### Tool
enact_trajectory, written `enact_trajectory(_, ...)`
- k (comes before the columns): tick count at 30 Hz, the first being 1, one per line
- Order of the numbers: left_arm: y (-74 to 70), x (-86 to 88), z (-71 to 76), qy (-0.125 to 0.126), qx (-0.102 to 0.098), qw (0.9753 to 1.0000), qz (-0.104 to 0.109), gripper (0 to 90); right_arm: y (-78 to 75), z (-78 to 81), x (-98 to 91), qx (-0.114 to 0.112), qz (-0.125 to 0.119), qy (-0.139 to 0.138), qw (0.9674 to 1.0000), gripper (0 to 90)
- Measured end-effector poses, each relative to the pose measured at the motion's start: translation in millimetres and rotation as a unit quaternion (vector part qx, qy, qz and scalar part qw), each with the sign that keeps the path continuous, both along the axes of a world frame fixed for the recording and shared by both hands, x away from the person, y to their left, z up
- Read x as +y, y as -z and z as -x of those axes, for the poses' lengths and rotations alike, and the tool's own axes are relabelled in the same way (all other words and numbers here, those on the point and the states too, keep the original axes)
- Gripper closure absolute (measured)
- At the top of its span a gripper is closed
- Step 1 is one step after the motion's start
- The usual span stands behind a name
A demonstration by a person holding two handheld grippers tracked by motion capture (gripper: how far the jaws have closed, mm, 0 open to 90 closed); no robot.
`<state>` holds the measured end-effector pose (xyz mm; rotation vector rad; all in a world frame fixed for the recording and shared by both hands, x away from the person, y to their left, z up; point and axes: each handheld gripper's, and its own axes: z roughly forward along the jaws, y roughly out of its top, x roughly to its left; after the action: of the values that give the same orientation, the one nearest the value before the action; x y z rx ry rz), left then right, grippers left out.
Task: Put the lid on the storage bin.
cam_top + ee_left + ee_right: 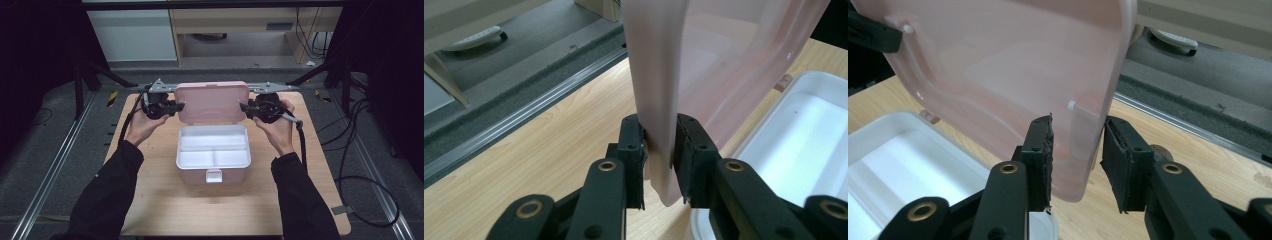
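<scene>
A pink lid (212,100) stands upright just behind an open white box (186,150) with divided compartments inside. My left gripper (177,106) is shut on the lid's left edge. In the left gripper view its jaws (659,145) press both faces of the lid (724,60), with the box (804,130) to the right. My right gripper (245,107) is shut on the lid's right edge. In the right gripper view its jaws (1075,150) straddle the rim of the lid (998,65) beside a small white pin, above the box (898,150).
The box sits mid-table on a wooden top (160,200), with a white latch (213,175) at its front wall. Metal rails (55,165) and grey floor flank the table; cables (350,150) trail on the right. Furniture stands beyond the far edge.
</scene>
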<state>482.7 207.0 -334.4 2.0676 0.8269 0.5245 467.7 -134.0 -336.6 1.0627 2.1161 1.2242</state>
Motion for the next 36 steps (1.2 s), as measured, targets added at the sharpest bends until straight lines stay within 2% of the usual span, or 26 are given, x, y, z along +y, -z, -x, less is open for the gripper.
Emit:
enact_trajectory(10,-0.6,0.8,29.6,0.020,-0.037,0.9987,-0.028,73.2,3.0,17.2,-2.4,-0.009,-0.006,-0.021,0.9997,61.6)
enact_trajectory(13,1.5,1.0,40.0,0.028,-0.046,0.9982,-0.026,71.8,4.3,22.8,-2.8,-0.012,-0.011,-0.028,0.9995,61.1)
enact_trajectory(15,3.7,-0.5,46.7,0.030,-0.055,0.9974,-0.036,69.8,5.4,26.0,-0.9,-0.015,-0.008,-0.036,0.9992,59.4)
enact_trajectory(17,5.8,-0.9,51.9,0.028,-0.059,0.9973,-0.034,69.0,5.7,29.5,0.6,-0.023,0.004,-0.036,0.9991,59.1)
enact_trajectory(20,11.1,0.3,58.1,0.026,-0.054,0.9979,-0.024,66.5,6.9,34.2,-2.6,-0.019,-0.007,-0.042,0.9989,59.5)
enact_trajectory(22,14.9,1.8,61.9,0.027,-0.049,0.9983,-0.018,64.6,10.5,38.6,-5.1,-0.015,-0.004,-0.045,0.9988,58.6)
enact_trajectory(28,27.8,3.0,75.3,0.033,-0.039,0.9983,-0.026,58.5,23.2,53.3,-13.6,0.000,0.002,-0.050,0.9987,54.3)
enact_trajectory(33,38.0,10.6,85.1,0.040,-0.022,0.9988,-0.017,60.8,31.2,66.6,-31.8,0.006,0.000,-0.039,0.9992,51.1)
enact_trajectory(36,43.7,14.8,91.1,0.040,-0.014,0.9987,-0.027,58.3,39.3,71.3,-41.8,0.011,0.003,-0.028,0.9996,50.8)
